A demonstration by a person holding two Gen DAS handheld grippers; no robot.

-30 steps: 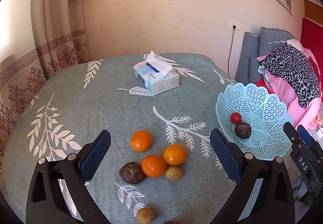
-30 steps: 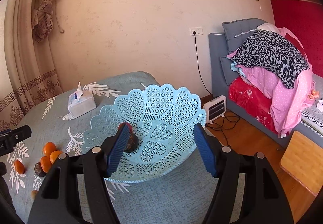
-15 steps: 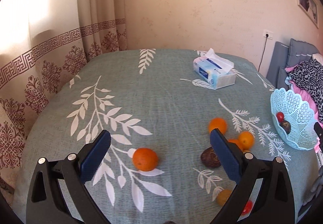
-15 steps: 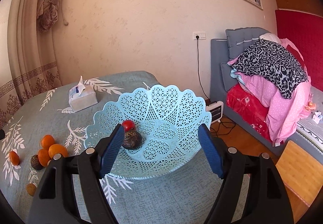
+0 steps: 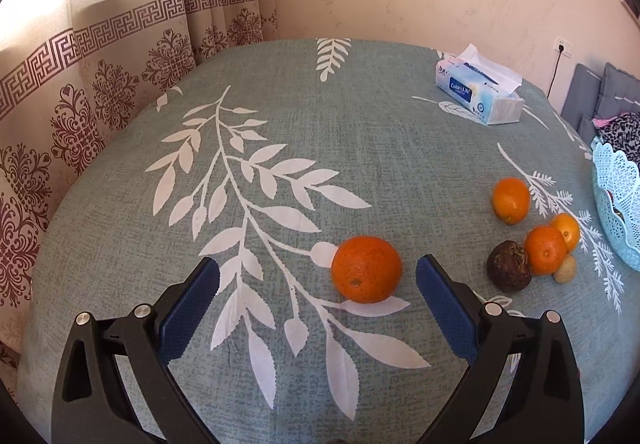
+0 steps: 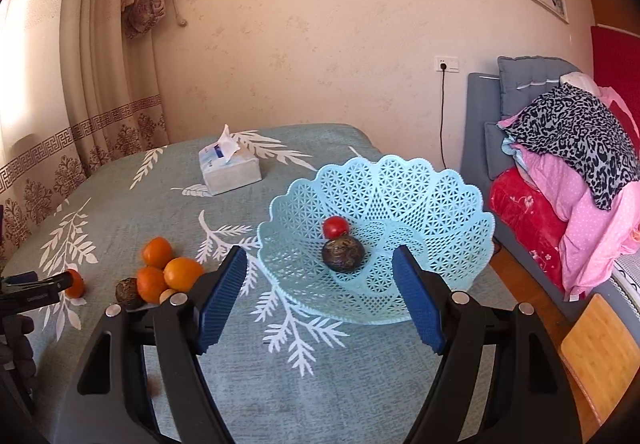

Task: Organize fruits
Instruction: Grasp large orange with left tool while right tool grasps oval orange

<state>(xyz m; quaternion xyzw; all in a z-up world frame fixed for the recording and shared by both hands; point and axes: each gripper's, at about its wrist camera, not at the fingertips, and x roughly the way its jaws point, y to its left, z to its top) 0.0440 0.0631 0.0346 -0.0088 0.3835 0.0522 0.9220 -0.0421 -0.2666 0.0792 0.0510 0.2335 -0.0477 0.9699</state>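
Surface: teal leaf-print tablecloth, tissue box at far side.
Left gripper: jaws wide apart, empty; lone orange between the fingertips, nearer the right one.
Right gripper: jaws wide, empty, facing blue basket.
Basket contents: tomato, dark fruit.
Fruit cluster: on the cloth beside the basket.

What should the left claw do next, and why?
Probably ease forward and a little to the right, so the lone orange sits midway in the left claw, then shut on it. The claw is open and the orange lies just ahead, nearer the right finger. The basket holds only two fruits so far.
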